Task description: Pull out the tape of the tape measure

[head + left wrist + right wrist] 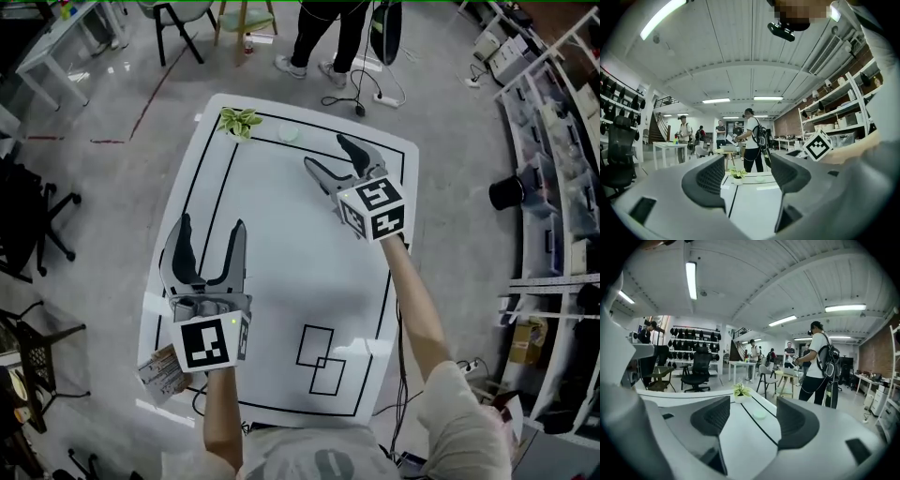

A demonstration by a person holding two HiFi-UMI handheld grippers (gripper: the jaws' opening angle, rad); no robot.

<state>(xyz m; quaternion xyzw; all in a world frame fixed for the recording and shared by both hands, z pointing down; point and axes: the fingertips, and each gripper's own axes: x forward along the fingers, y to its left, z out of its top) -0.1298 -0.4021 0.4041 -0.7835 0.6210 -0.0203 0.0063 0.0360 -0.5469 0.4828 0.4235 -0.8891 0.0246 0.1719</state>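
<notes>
Left gripper (pixel 213 225) gaping, empty; right gripper (pixel 326 152) gaping, empty

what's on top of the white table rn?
The table holds a small potted plant and a pale round disc at its far edge. The left hand-held gripper and right hand-held gripper are open and empty; they cover the tabletop beneath them.

Table (pixel 281 272) is smooth white with a slight sheen. Left gripper (pixel 213 223) and right gripper (pixel 326 150) look like matt grey plastic, and the floor (pixel 112 112) is glossy.
</notes>
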